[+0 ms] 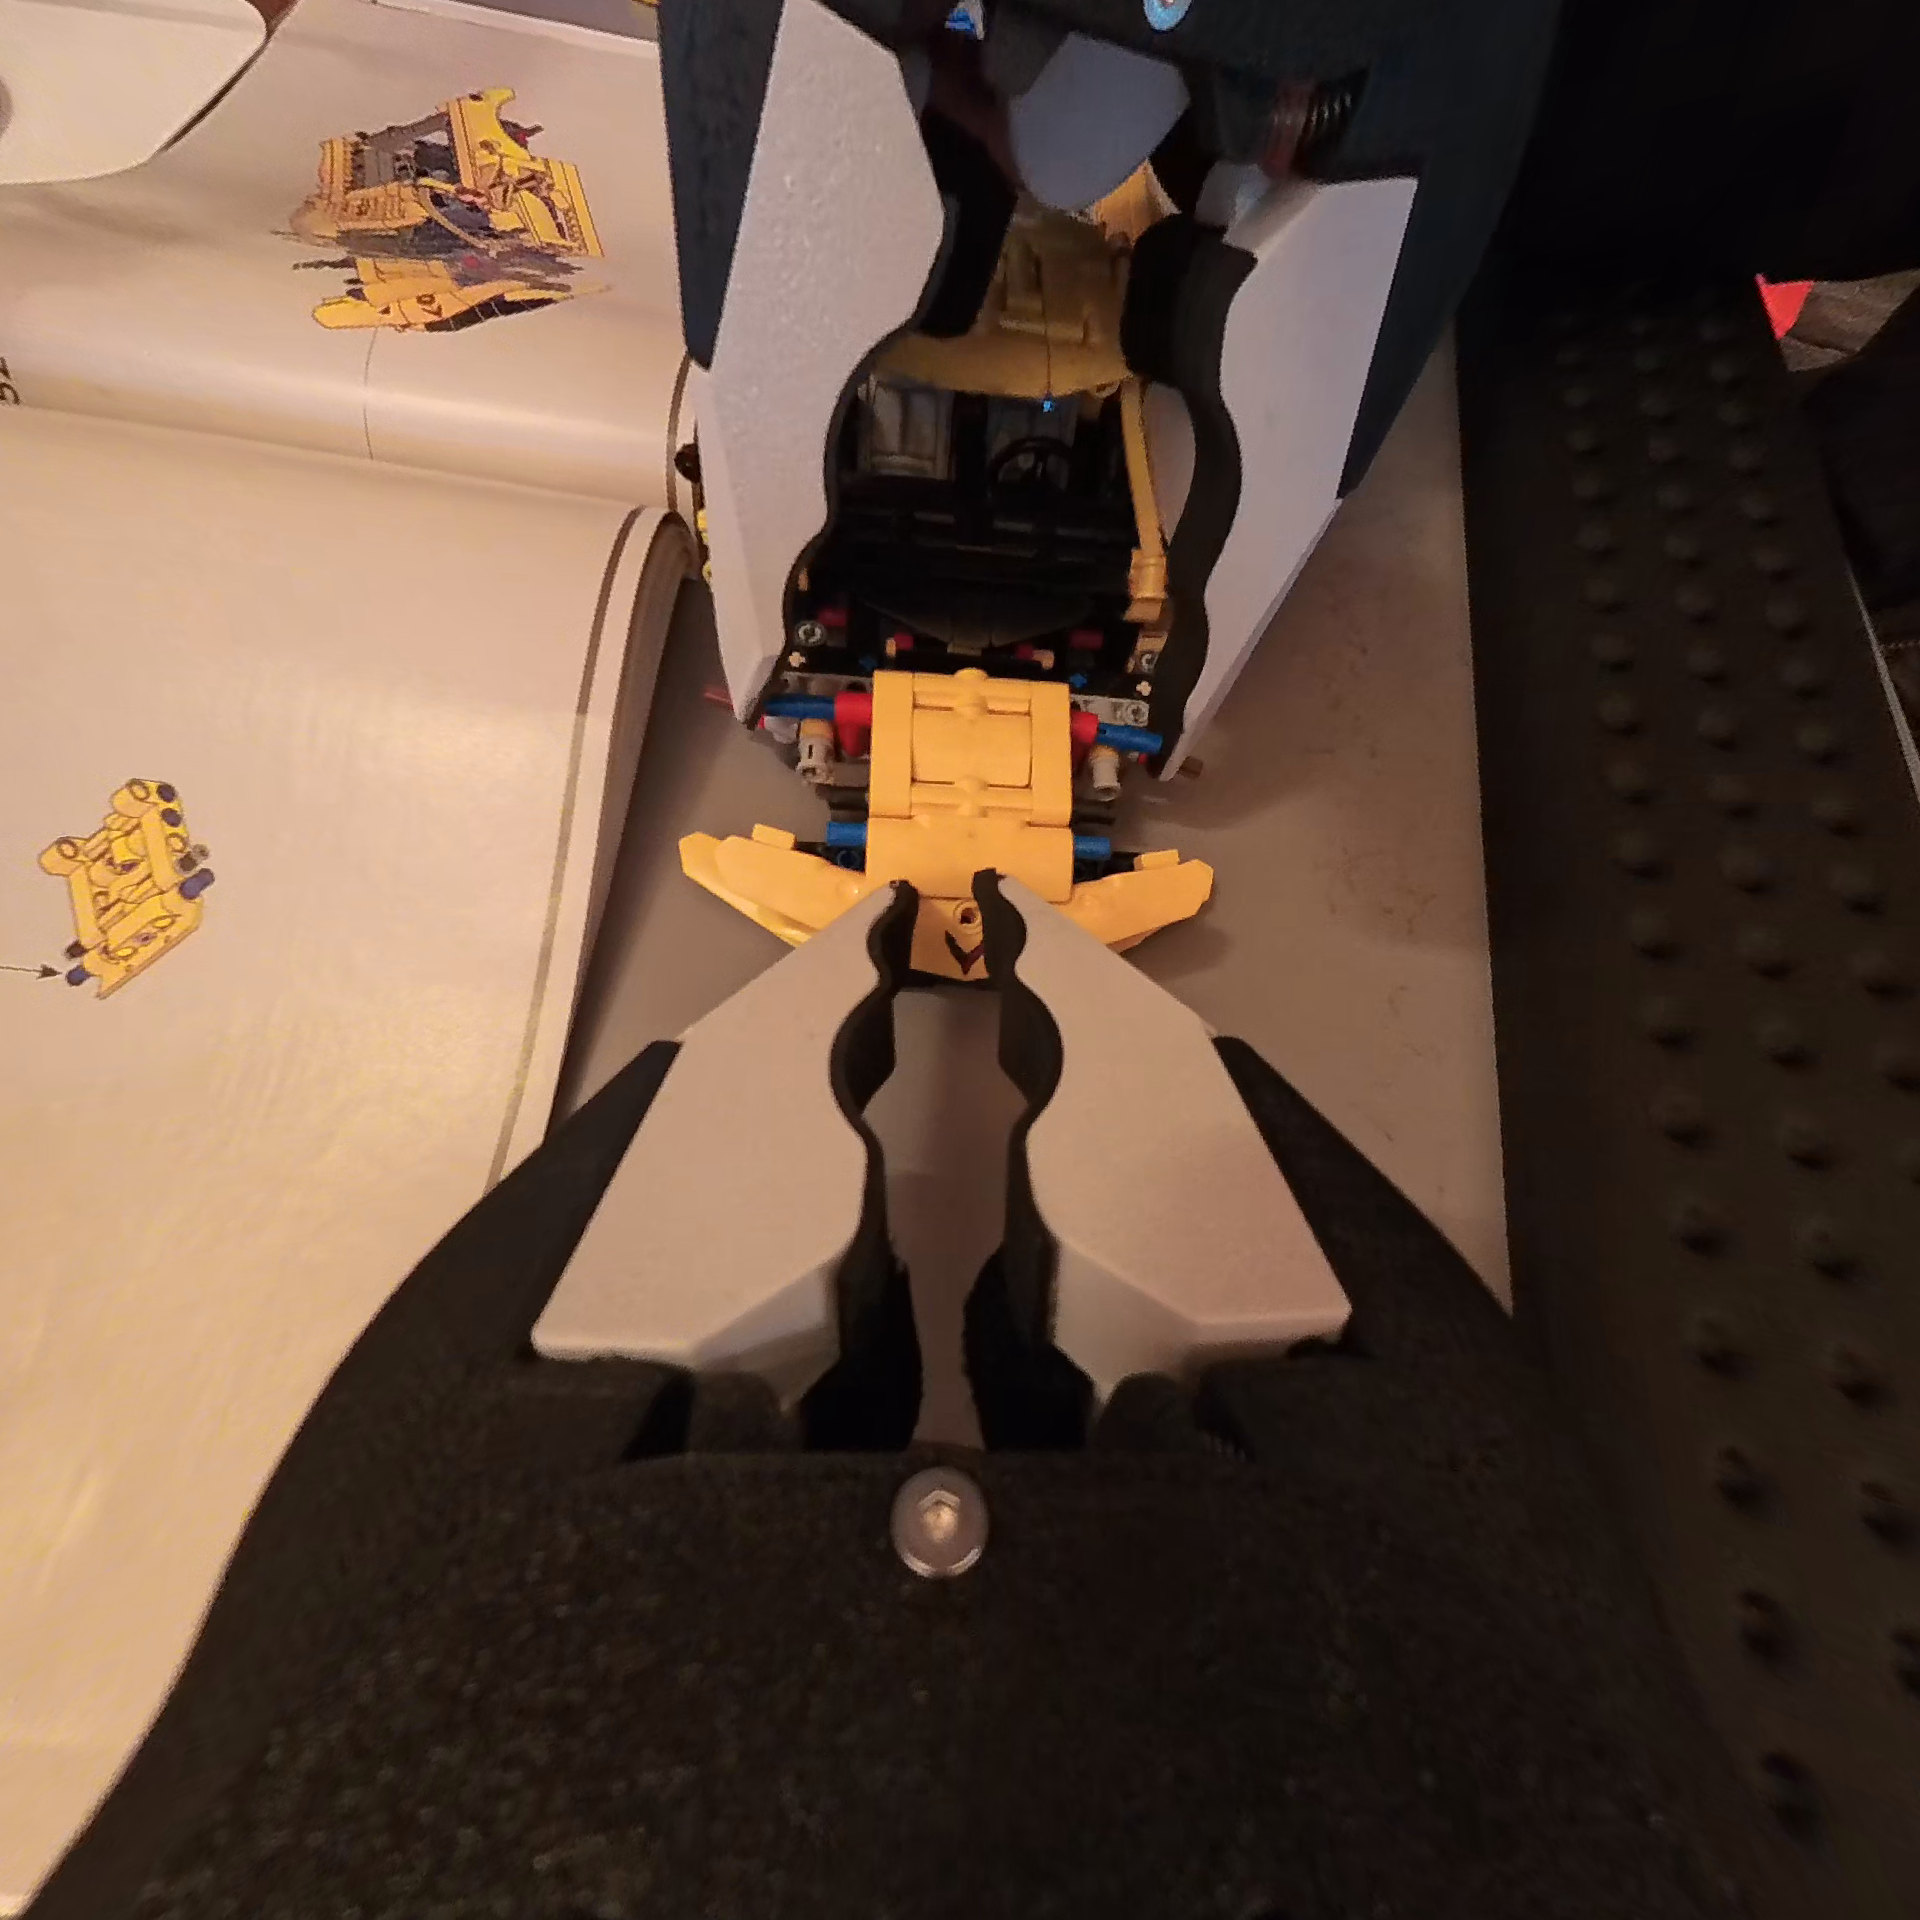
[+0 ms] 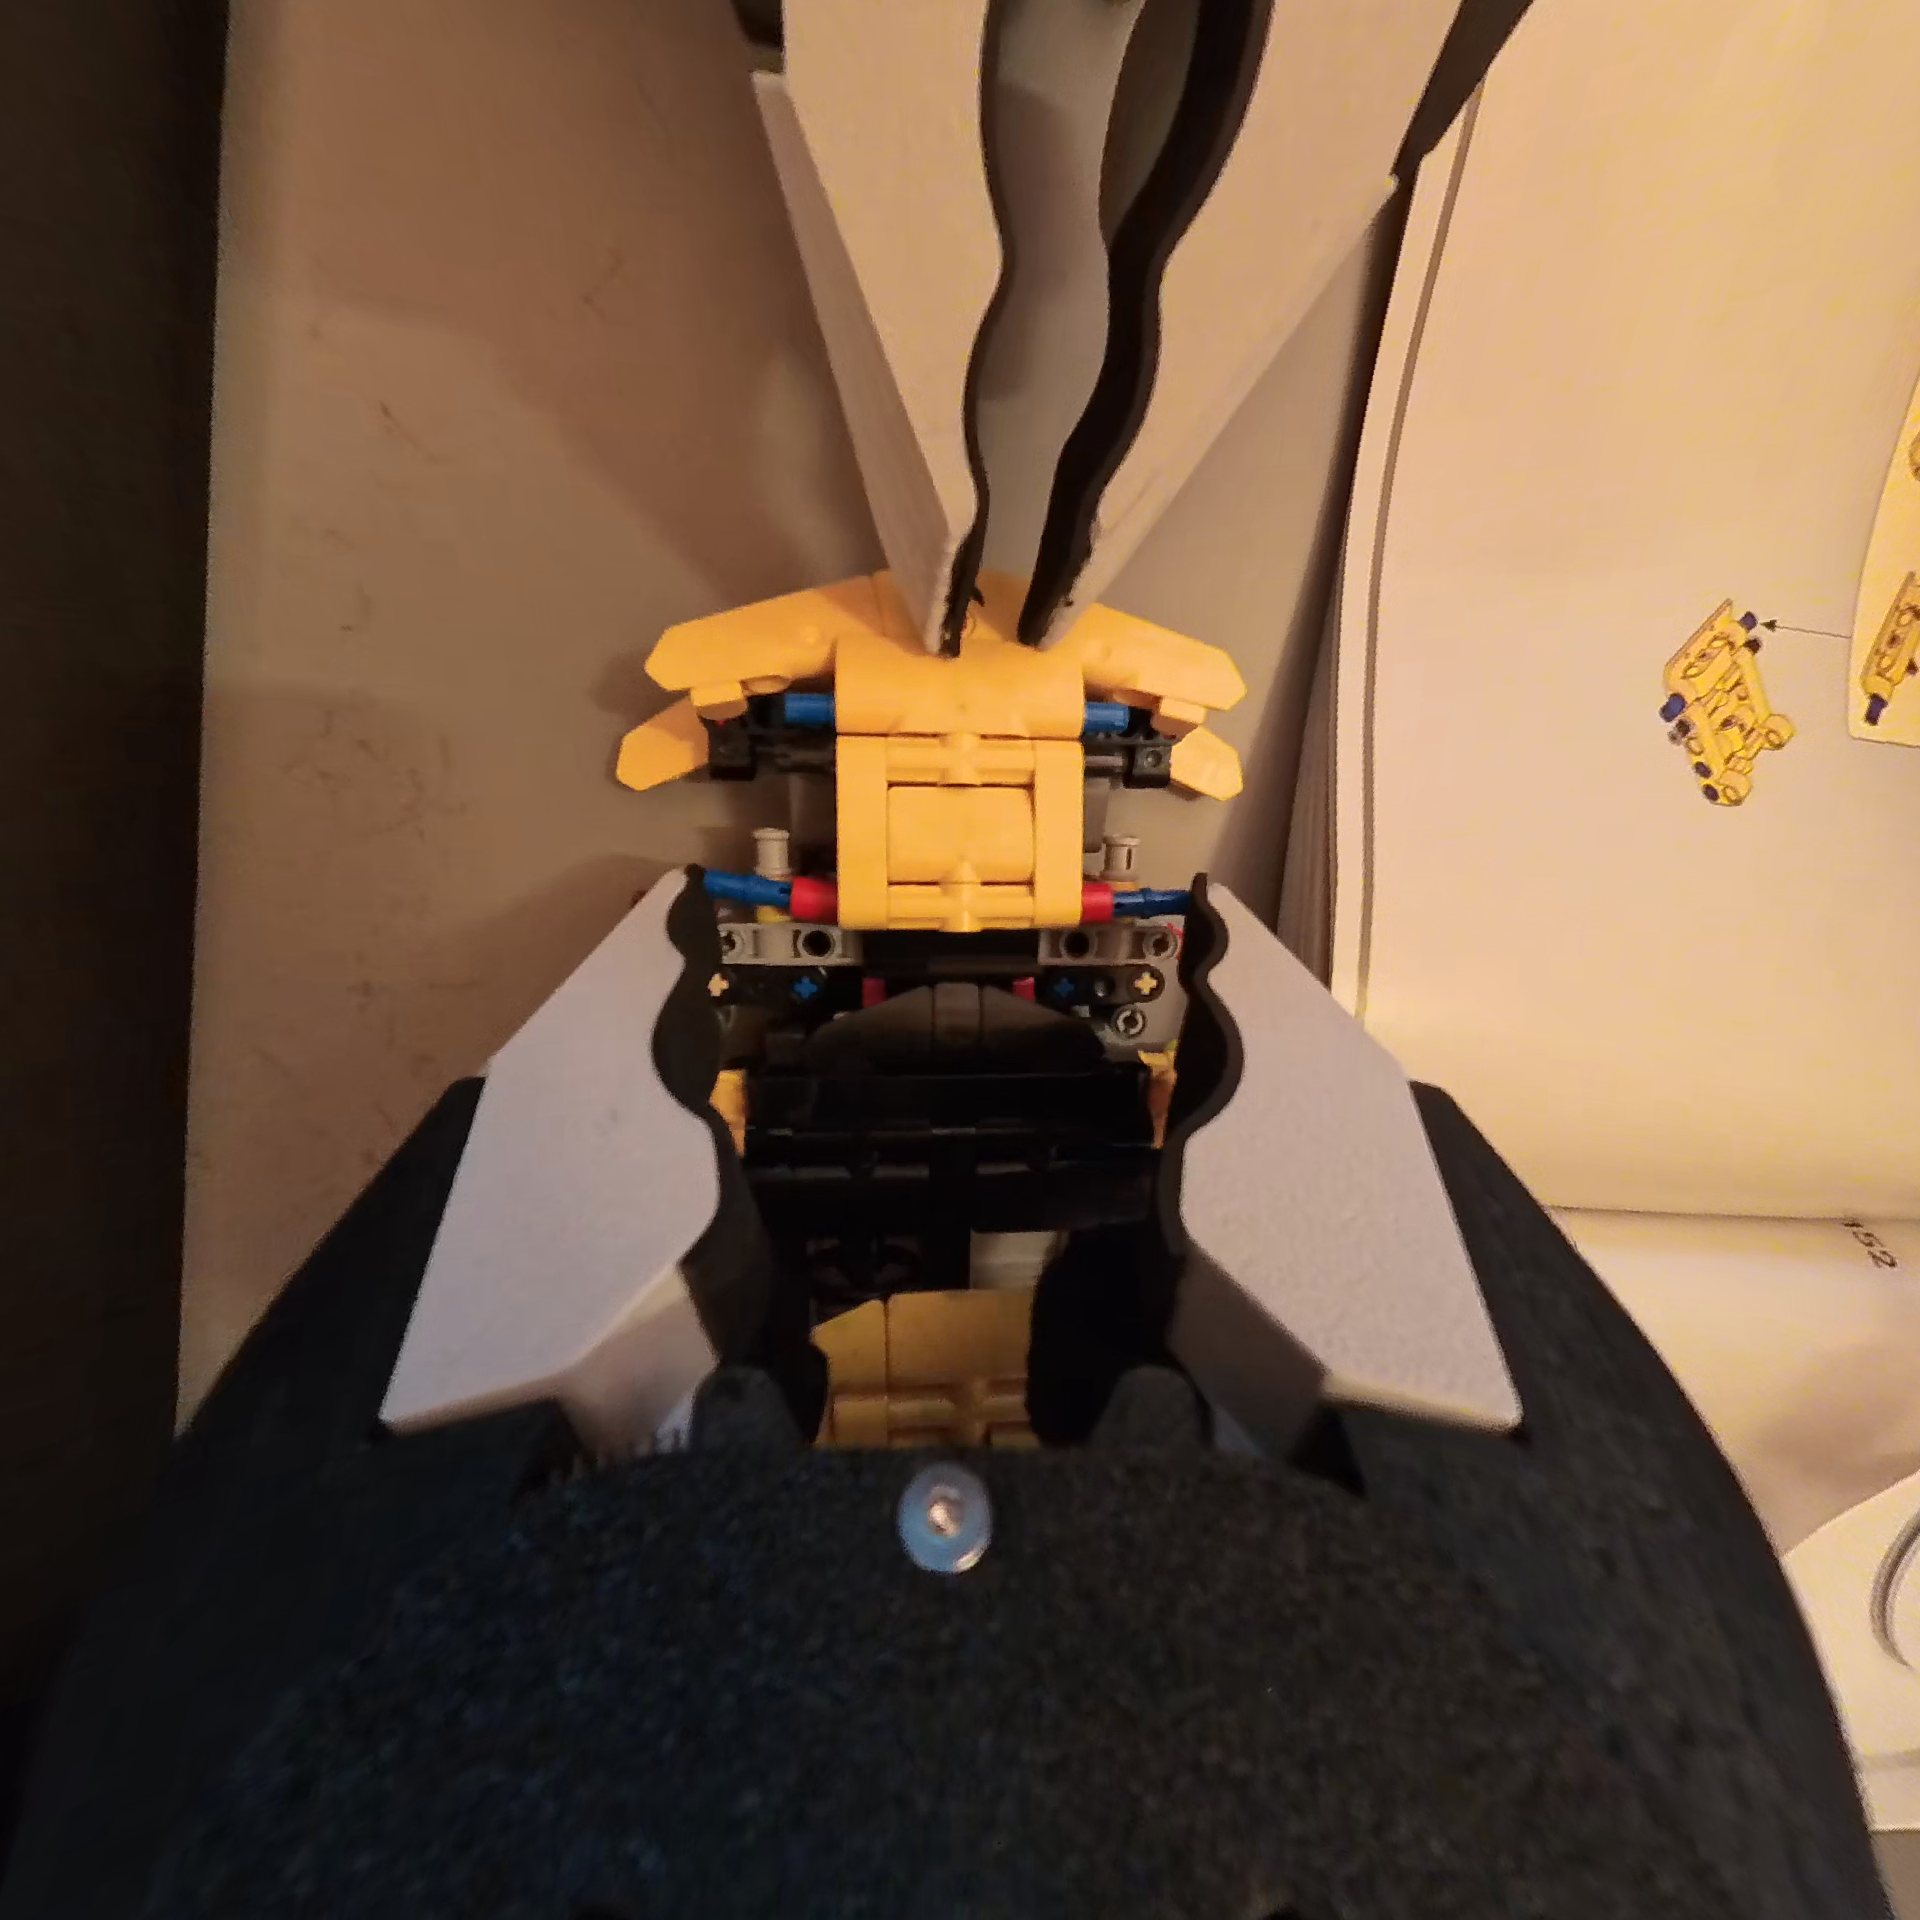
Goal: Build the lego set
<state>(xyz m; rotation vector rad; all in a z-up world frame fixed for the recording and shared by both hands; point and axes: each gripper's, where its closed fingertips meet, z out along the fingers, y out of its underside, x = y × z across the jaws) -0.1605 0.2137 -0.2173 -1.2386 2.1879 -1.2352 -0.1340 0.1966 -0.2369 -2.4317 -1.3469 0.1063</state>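
Observation:
A yellow and black Lego car model (image 2: 961, 821) lies on the grey table between my two grippers. Its yellow front has blue and red pins at the sides. My right gripper (image 2: 945, 888) is shut on the model's black middle body, with one pad on each side. In the left wrist view it comes in from the top (image 1: 966, 727). My left gripper (image 1: 940, 914) is shut on the small yellow nose piece (image 1: 956, 945) at the front of the model (image 1: 966, 769). In the right wrist view the left gripper (image 2: 992, 634) comes down from above.
An open instruction booklet (image 1: 312, 727) lies left of the model; it is on the right in the right wrist view (image 2: 1610, 468). A black studded mat (image 1: 1683, 935) borders the grey table (image 1: 1320, 935) on the other side. One gripper's finger ends stand about 4 centimetres off the other's.

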